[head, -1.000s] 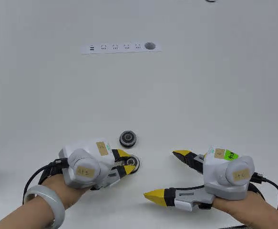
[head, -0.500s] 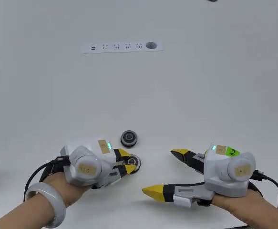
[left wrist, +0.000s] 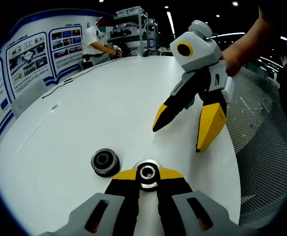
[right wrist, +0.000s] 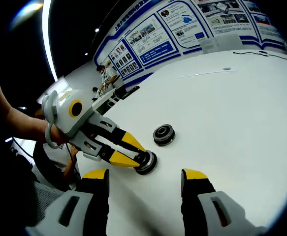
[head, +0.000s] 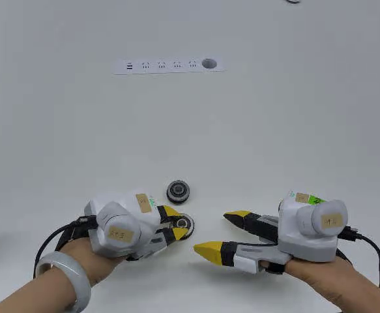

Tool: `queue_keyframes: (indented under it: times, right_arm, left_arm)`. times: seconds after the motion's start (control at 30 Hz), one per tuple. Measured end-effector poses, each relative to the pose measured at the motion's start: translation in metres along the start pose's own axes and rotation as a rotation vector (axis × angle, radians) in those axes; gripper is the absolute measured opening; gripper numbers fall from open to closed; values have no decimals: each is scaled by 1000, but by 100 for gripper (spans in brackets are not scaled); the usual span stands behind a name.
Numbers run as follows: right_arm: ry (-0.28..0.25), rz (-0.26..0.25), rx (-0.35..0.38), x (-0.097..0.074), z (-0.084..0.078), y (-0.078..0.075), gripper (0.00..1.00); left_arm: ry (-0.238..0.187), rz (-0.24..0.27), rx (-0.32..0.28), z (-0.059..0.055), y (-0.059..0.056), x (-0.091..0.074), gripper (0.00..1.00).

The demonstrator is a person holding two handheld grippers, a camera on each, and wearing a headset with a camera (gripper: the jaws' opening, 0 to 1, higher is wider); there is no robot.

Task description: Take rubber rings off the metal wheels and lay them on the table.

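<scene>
Two small metal wheels with black rubber rings lie on the white table (head: pixel 255 130). My left gripper (head: pixel 175 222) is shut on the nearer wheel (head: pixel 182 225), whose hub shows between the yellow tips (left wrist: pixel 147 173) and also from the side (right wrist: pixel 145 162). The second wheel (head: pixel 178 191) stands free just beyond it (left wrist: pixel 105 162) (right wrist: pixel 163 134). My right gripper (head: pixel 222 234) is open, its yellow tips pointing left toward the held wheel, a short gap away (right wrist: pixel 144 174). Seen from the left gripper view, the right gripper (left wrist: pixel 182 132) hovers tilted over the table.
A white power strip (head: pixel 169 65) lies far back on the table. A small dark object (head: pixel 292 1) sits at the far edge. Cables trail from both grippers near the front edge. A person (left wrist: pixel 94 39) stands at a distant shelf.
My right gripper has moved left toward the held wheel and its jaws have narrowed somewhat. The left gripper and both wheels have stayed in place.
</scene>
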State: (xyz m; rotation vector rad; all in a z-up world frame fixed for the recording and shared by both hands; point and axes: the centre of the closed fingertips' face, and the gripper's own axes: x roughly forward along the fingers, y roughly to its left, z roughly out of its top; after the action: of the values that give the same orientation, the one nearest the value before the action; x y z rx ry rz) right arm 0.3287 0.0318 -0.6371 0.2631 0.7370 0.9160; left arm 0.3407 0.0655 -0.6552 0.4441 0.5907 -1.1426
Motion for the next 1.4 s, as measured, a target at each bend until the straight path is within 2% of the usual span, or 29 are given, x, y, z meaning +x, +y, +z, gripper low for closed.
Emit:
queue_keyframes:
  times: [0.03, 0.23, 0.63, 0.83, 1.4]
  right_arm:
    - [-2, 6, 34, 1, 1, 1, 58]
    - [-23, 14, 102, 8, 6, -1, 51]
    - [-17, 31, 118, 24, 9, 1, 43]
    - [-12, 30, 139, 29, 10, -1, 35]
    - [15, 50, 185, 43, 5, -1, 27]
  left_arm:
    - [0, 0, 1, 0, 0, 0, 12]
    - [0, -4, -1, -1, 0, 0, 12]
    - [2, -3, -3, 0, -1, -1, 12]
    - [3, -4, -2, 0, -1, -1, 12]
    - [0, -10, 3, 1, -2, -1, 12]
